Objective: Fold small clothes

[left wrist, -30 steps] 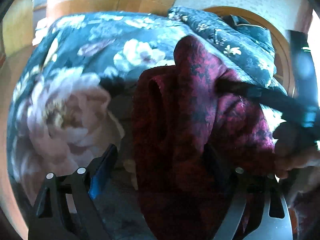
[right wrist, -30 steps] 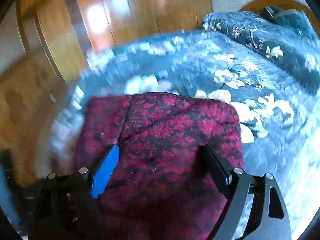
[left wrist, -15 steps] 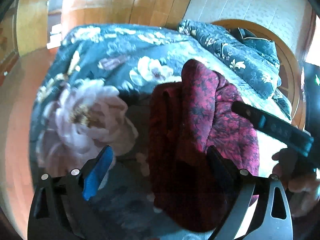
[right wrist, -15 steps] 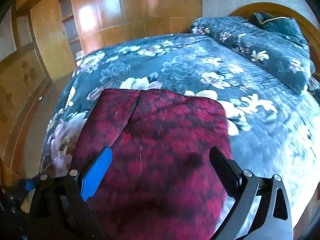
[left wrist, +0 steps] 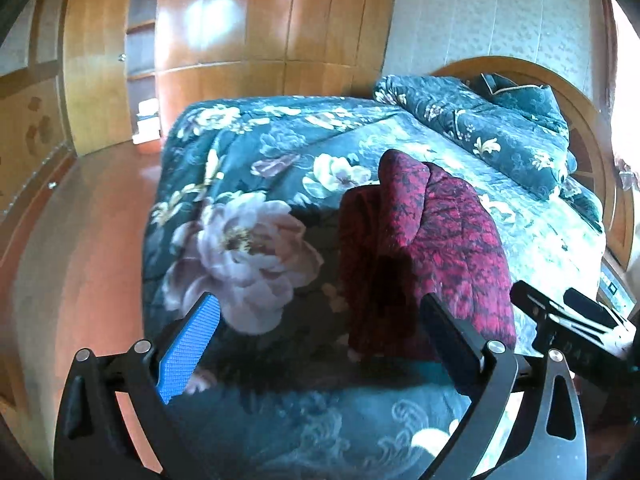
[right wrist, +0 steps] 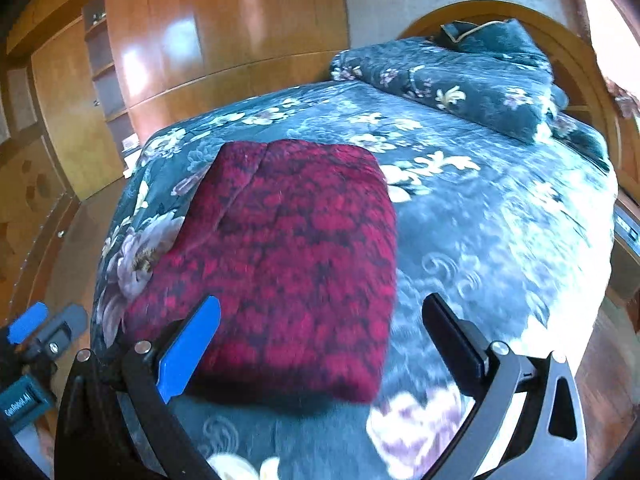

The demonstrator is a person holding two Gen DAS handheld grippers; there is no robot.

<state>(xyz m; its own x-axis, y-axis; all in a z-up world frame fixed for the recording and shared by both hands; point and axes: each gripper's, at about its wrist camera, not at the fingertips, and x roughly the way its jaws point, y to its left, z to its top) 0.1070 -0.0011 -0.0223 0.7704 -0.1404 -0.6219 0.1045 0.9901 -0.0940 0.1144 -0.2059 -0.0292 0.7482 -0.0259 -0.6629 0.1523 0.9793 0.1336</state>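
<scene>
A dark red patterned garment (right wrist: 288, 248) lies folded into a rough rectangle on the floral bed cover; it also shows in the left wrist view (left wrist: 424, 256), with one fold standing up at its far end. My left gripper (left wrist: 320, 328) is open and empty, held above the near edge of the bed, apart from the garment. My right gripper (right wrist: 320, 332) is open and empty, above the garment's near edge. The right gripper also shows at the right of the left wrist view (left wrist: 568, 320), and the left gripper shows at the lower left of the right wrist view (right wrist: 36, 344).
The bed (right wrist: 480, 208) has a dark teal floral cover, with a folded quilt and pillow (right wrist: 460, 76) at the wooden headboard (left wrist: 592, 152). Wooden wardrobes (left wrist: 248, 32) line the far wall. A wooden floor (left wrist: 72, 240) lies left of the bed.
Both grippers have pulled back and up from the garment, so more of the bed and room shows. The garment now lies on the bed, free of both grippers.
</scene>
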